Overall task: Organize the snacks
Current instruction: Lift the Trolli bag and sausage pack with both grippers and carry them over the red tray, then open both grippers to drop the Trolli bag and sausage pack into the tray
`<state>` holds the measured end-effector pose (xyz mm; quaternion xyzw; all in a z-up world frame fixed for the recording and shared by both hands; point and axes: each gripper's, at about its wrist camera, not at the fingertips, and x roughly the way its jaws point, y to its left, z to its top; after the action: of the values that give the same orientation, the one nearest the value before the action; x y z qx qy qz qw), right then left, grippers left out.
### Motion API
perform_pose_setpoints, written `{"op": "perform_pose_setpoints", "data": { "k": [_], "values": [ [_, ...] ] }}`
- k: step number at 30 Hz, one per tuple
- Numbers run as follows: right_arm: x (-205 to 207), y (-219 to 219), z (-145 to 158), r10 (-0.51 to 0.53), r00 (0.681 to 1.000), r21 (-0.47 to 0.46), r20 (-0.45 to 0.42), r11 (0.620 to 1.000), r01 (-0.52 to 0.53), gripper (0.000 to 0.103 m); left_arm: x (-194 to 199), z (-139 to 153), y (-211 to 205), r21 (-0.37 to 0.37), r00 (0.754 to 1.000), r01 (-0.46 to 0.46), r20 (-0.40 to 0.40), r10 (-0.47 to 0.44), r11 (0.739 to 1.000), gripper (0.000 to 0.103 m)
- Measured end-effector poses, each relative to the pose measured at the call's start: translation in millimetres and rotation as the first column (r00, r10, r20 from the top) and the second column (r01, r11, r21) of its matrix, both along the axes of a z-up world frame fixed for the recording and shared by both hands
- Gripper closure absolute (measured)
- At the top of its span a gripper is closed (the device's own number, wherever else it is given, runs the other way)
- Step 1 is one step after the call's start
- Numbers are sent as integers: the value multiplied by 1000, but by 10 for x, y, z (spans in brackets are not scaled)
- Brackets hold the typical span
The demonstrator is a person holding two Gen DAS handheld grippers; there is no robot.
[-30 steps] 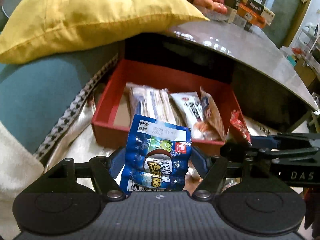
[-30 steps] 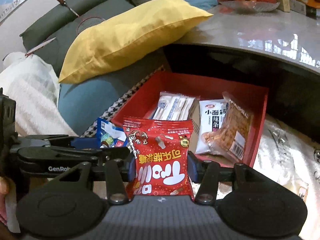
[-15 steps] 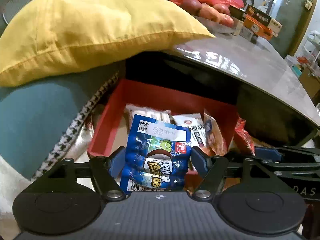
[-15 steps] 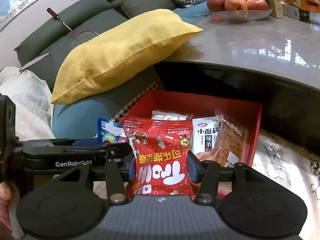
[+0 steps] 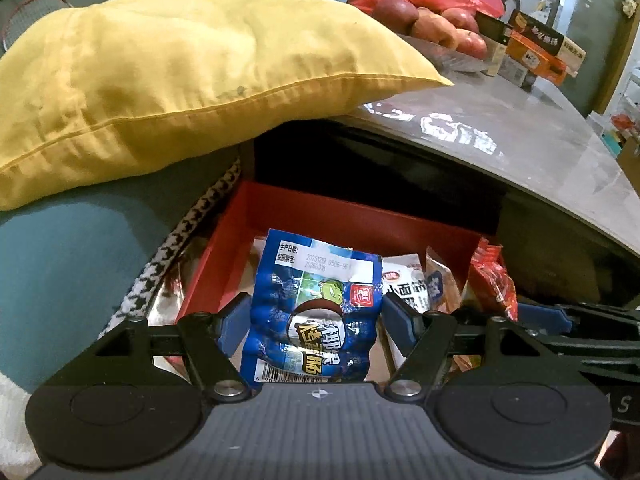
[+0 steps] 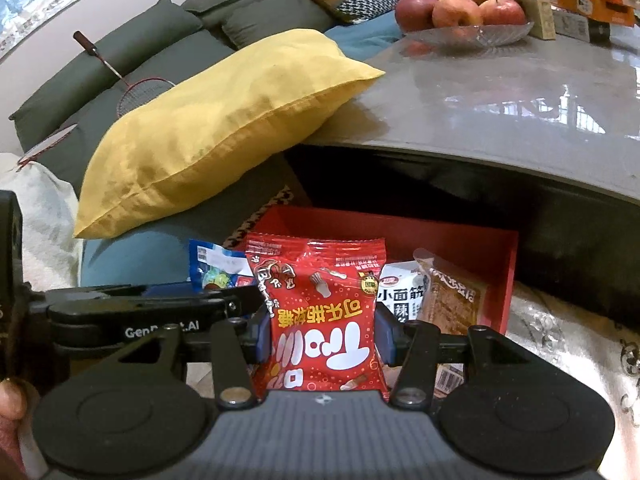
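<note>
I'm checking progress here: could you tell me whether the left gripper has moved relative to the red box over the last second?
Yes. The left gripper, shut on the blue sausage packet, has pulled back from the red box, which now sits lower in its view.

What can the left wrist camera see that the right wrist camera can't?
Only the left wrist view shows the front of the blue sausage pack, gripped in the left gripper.

Only the right wrist view shows the badminton racket on the sofa, the front of the red candy bag in the right gripper, and the glass bowl clearly.

Both show the yellow pillow, apples, grey tabletop and red box holding snacks.
</note>
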<state>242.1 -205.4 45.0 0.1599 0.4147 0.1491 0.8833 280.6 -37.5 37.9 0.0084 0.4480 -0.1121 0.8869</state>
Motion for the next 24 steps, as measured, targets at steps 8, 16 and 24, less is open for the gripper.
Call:
{"op": "perform_pose_setpoints", "data": {
  "k": [8, 16, 24],
  "values": [
    [116, -61, -84, -17, 1000, -18, -12, 1000, 17, 58, 87, -92, -36, 31, 1000, -13, -8, 13, 999, 27],
    [220, -66, -198, -23, 999, -33, -32, 999, 22, 58, 169, -161, -66, 38, 999, -27, -18, 28, 999, 27],
    [306, -58, -305, -23, 999, -57, -48, 998, 20, 58, 237, -243, -97, 49, 998, -44, -34, 46, 998, 26]
  ]
}}
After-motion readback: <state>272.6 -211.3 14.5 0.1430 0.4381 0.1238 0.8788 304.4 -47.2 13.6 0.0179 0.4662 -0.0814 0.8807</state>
